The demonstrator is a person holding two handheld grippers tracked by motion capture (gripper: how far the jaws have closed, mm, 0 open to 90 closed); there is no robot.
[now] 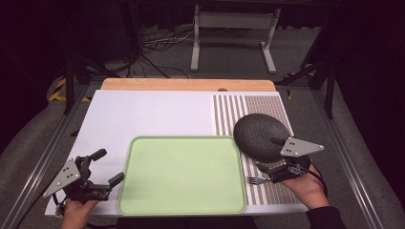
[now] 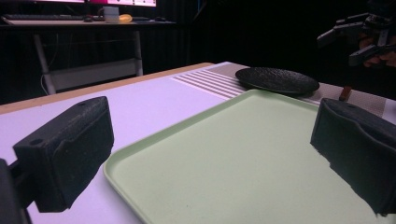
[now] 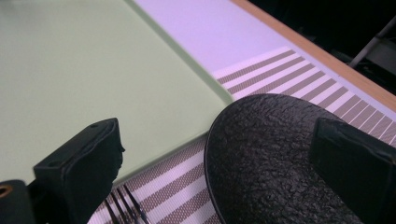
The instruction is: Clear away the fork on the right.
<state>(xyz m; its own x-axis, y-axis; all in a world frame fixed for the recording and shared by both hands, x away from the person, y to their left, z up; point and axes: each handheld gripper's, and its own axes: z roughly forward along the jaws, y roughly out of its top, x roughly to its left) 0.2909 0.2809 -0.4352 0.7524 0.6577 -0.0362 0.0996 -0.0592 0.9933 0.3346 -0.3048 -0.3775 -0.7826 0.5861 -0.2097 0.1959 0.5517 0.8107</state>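
Note:
A pale green tray (image 1: 181, 174) lies at the table's near middle. To its right, a black textured plate (image 1: 258, 133) rests on a striped placemat (image 1: 267, 107). A fork (image 1: 257, 180) lies on the mat just in front of the plate; its handle runs under the right hand. My right gripper (image 1: 270, 154) stands open over the plate's near edge, and its jaws frame the plate (image 3: 275, 154) with the fork tines (image 3: 125, 205) at the lower left. My left gripper (image 1: 107, 167) is open by the tray's left edge, jaws spread across the tray (image 2: 224, 154), holding nothing.
A white board (image 1: 143, 114) covers the wooden tabletop (image 1: 186, 84). Beyond the far edge are a metal stand (image 1: 234, 33) and cables (image 1: 157, 45) on the floor. The plate (image 2: 278, 80) and the right gripper (image 2: 362, 39) show farther off in the left gripper view.

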